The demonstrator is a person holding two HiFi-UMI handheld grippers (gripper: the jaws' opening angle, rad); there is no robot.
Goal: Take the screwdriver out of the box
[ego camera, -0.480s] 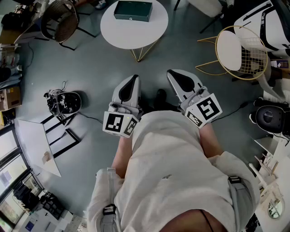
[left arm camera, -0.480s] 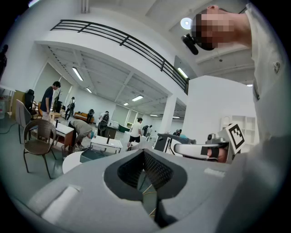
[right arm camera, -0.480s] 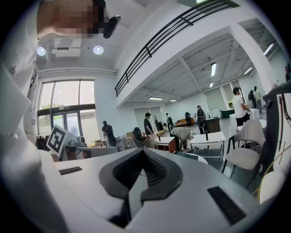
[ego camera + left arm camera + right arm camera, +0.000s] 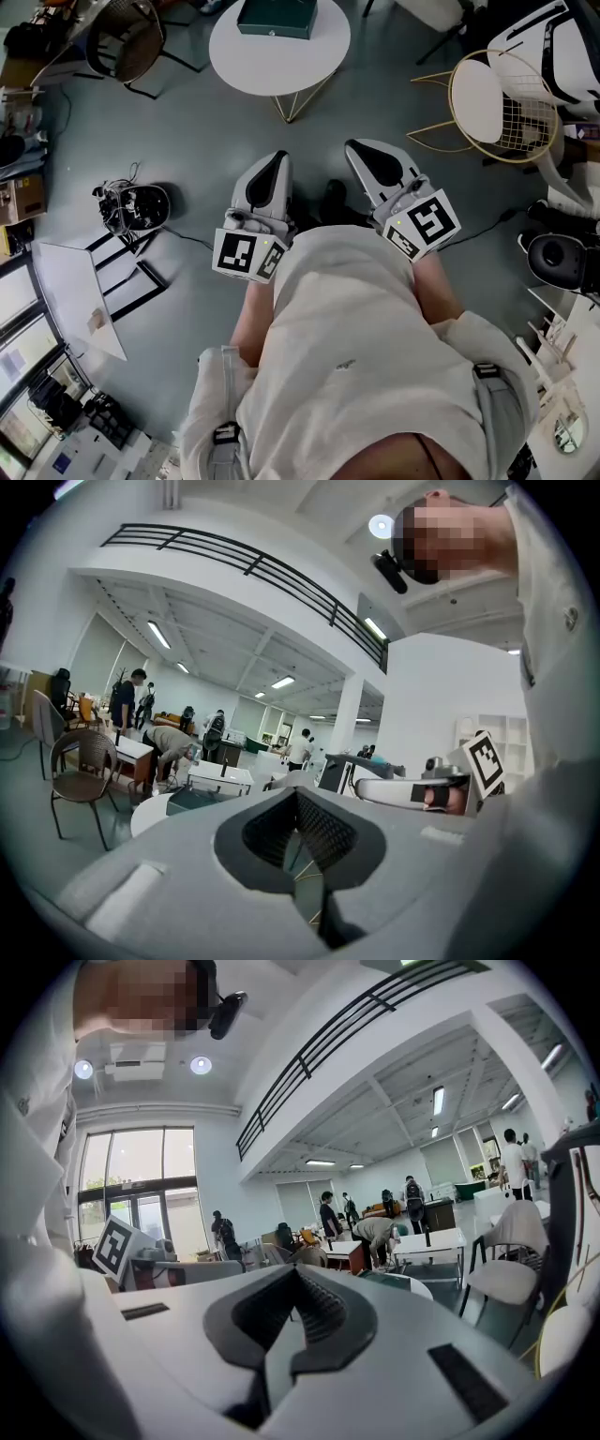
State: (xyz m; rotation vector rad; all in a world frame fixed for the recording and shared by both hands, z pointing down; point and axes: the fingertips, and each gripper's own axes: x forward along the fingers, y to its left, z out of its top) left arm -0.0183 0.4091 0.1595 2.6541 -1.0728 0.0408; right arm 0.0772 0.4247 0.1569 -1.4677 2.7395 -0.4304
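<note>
In front of the person's torso, the left gripper and right gripper were both clenched and empty, well apart from the dark box on the round desk.

A smooth grey floor is stretching under a round white desk on gold wire legs. In the head view, a gold wire chair is standing to its right and a dark wicker chair to its left. Daylight is coming through tall windows, strip lights are glowing overhead, and a black balcony railing is running along the white upper wall.
</note>
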